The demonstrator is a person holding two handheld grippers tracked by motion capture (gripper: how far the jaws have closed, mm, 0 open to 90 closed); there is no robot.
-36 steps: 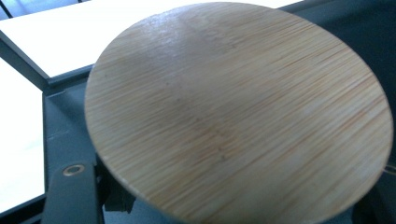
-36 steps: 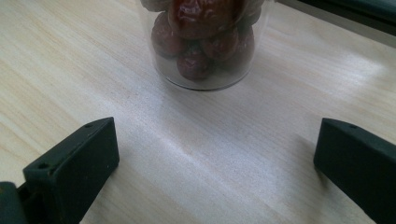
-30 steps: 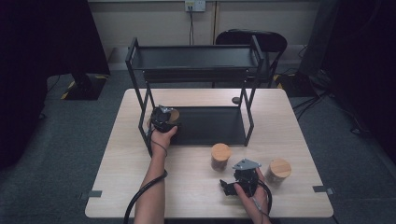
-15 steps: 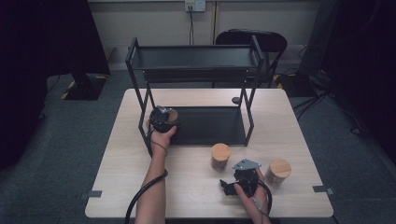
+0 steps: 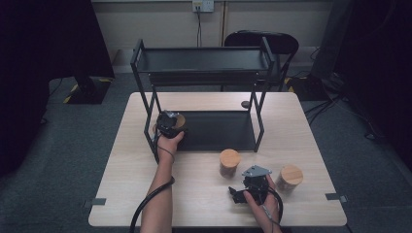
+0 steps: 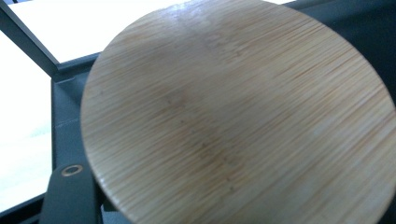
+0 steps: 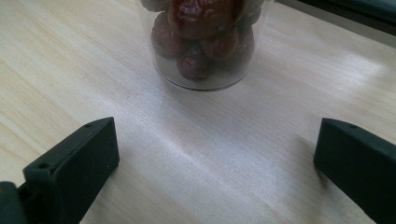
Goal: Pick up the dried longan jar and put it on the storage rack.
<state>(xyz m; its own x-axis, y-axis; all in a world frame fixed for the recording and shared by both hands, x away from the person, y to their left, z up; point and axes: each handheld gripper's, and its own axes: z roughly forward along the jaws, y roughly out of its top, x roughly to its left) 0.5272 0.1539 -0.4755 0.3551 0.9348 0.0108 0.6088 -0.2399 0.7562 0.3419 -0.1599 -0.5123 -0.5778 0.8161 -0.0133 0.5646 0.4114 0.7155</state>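
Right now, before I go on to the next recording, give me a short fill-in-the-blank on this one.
1. The jar at the left gripper stands on the rack's ____ shelf.
2. The jars' lids are made of ____.
3. The right gripper's jaws stand ____, with a glass jar ahead of them.
4. Outside the rack, ____ jars stand on the table.

Missing words: lower; wood; open; two
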